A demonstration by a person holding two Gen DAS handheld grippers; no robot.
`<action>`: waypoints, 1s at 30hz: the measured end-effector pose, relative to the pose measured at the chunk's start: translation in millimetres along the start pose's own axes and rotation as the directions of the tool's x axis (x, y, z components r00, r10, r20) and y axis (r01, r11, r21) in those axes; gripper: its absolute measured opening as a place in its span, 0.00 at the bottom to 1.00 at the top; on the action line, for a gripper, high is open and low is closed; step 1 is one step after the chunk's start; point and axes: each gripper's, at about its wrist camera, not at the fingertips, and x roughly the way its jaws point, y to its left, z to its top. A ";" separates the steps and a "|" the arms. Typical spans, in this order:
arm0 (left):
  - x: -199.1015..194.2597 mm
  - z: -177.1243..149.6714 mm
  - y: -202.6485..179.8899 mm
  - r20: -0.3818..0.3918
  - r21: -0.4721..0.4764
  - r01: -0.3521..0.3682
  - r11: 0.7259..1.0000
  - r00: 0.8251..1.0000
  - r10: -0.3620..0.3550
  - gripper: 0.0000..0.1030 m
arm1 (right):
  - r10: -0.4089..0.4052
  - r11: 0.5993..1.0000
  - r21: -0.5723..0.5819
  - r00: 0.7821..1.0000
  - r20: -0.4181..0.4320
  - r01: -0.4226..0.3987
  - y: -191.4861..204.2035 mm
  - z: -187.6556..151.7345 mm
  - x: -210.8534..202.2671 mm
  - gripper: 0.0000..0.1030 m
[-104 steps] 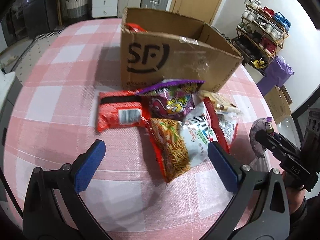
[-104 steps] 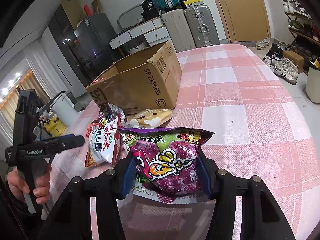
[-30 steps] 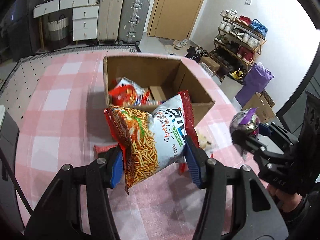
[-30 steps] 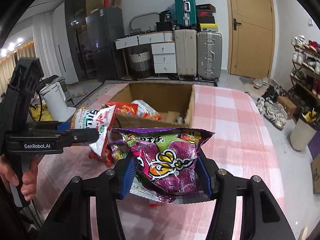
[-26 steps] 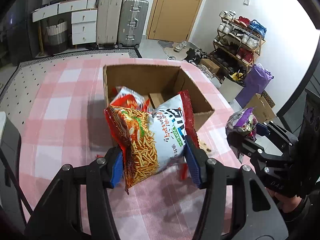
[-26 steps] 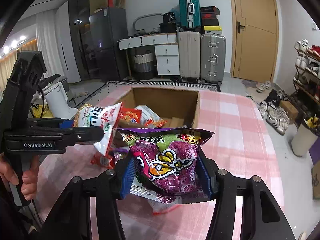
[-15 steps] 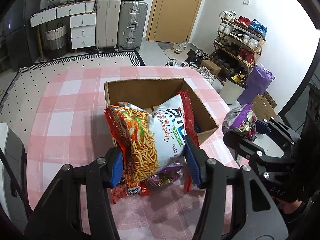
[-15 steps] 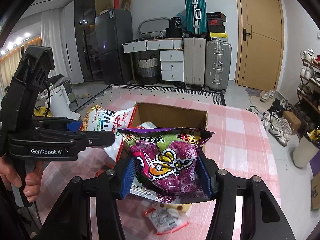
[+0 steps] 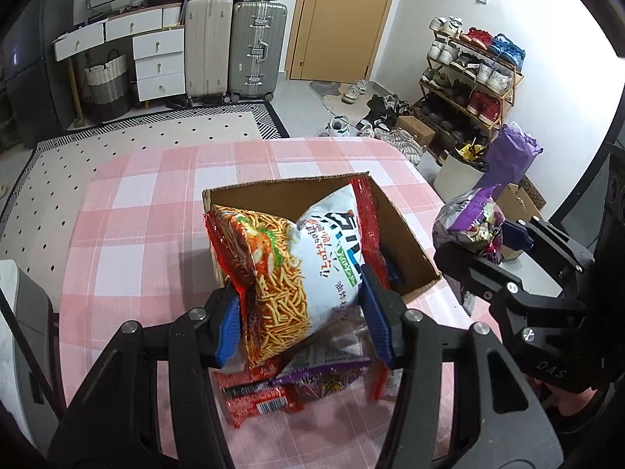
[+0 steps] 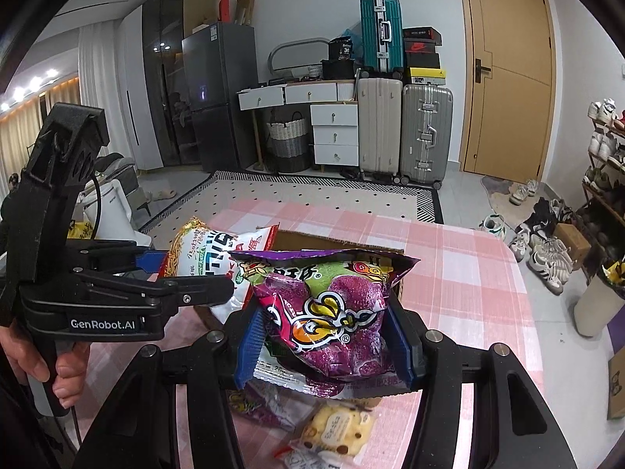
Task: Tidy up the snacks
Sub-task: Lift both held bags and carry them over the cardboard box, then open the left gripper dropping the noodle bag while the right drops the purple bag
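The left gripper [image 9: 302,318] is clenched on a red-and-white noodle snack bag [image 9: 297,269], blue pads pressing both sides, bag held up in the air over the near edge of the cardboard box [image 9: 406,234]. The right gripper [image 10: 326,342] is clenched on a purple chip bag [image 10: 332,312], also lifted, w/ the box's far wall showing just behind it.

The box sits open-topped on the pink-and-white checked table [image 9: 129,234], toward its far right part. The noodle bag hides most of the box's inside in the left wrist view, so the contents can't be told. On the table near the near edge, under the left gripper, lie a red packet w/ a barcode [image 9: 258,398] and a purple packet [image 9: 324,371] overlapping it. In the right wrist view a small clear packet of yellow biscuits [image 10: 338,430] lies below the right gripper, beside another purple wrapper [image 10: 258,402].

Each tool shows in the other's camera; the left one reads "GenRobot.AI", the right one "DAS". The noodle bag carries Chinese print, not legible. The chip bag has an ® mark and, on a bag edge beneath it, "20g".

Beyond the table: two suitcases [image 9: 234,47] by white drawers, a wooden door [image 9: 336,19], a shoe rack [image 9: 472,70] at the right wall, a dark fridge [image 10: 218,97].
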 end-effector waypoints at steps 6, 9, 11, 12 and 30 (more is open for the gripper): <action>26.9 12.1 7.0 -0.032 -0.021 0.000 1.000 0.999 -0.001 0.50 | 0.020 0.999 0.034 1.000 -0.015 -0.020 -9.4 9.0 22.0 0.54; 43.3 11.8 9.0 -0.048 -0.041 -0.001 0.999 0.999 -0.001 0.50 | 0.034 0.998 0.053 0.999 -0.030 -0.032 -15.8 8.8 35.4 0.54; 53.5 11.8 12.5 -0.061 -0.064 0.005 0.998 0.998 -0.009 0.50 | 0.040 0.997 0.071 0.998 -0.043 -0.037 -21.1 6.4 45.6 0.54; 58.3 12.2 12.4 -0.064 -0.069 0.007 0.998 0.998 -0.012 0.50 | 0.039 0.996 0.078 0.998 -0.048 -0.035 -23.9 4.8 50.5 0.54; 125.7 7.7 25.5 -0.128 -0.125 0.033 0.992 0.990 -0.050 0.50 | -0.005 0.995 0.096 0.997 -0.081 0.012 -36.0 -9.6 99.0 0.58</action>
